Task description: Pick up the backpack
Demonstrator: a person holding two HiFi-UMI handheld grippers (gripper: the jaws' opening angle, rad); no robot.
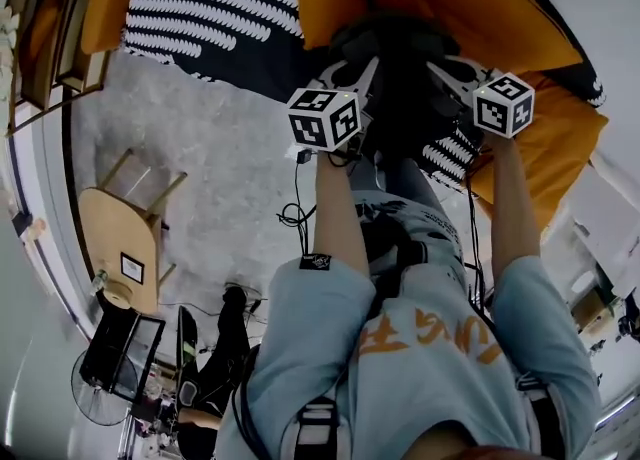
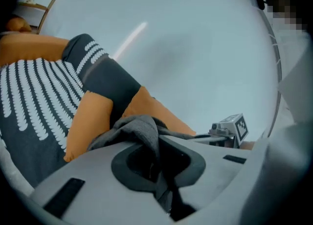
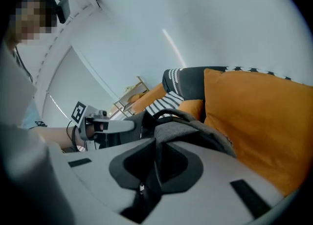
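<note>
The backpack (image 1: 398, 76) is dark grey and hangs between my two grippers in front of an orange-cushioned sofa. In the head view my left gripper (image 1: 362, 76) grips its left side and my right gripper (image 1: 447, 75) its right side. My left gripper (image 2: 155, 156) is shut on a fold of the backpack's grey fabric (image 2: 139, 130) in its own view, with the right gripper (image 2: 230, 130) showing beyond. In the right gripper view my right gripper (image 3: 159, 163) is shut on the grey fabric (image 3: 183, 132) near a black strap loop, and the left gripper (image 3: 95, 125) sits opposite.
Orange cushions (image 1: 455, 3) and a black-and-white patterned cover (image 1: 220, 8) lie behind the backpack. A wooden chair (image 1: 125, 238) stands at the left, a fan (image 1: 100, 393) below it, a wooden shelf (image 1: 45, 43) at the far left. Cables (image 1: 295, 213) trail on the grey floor.
</note>
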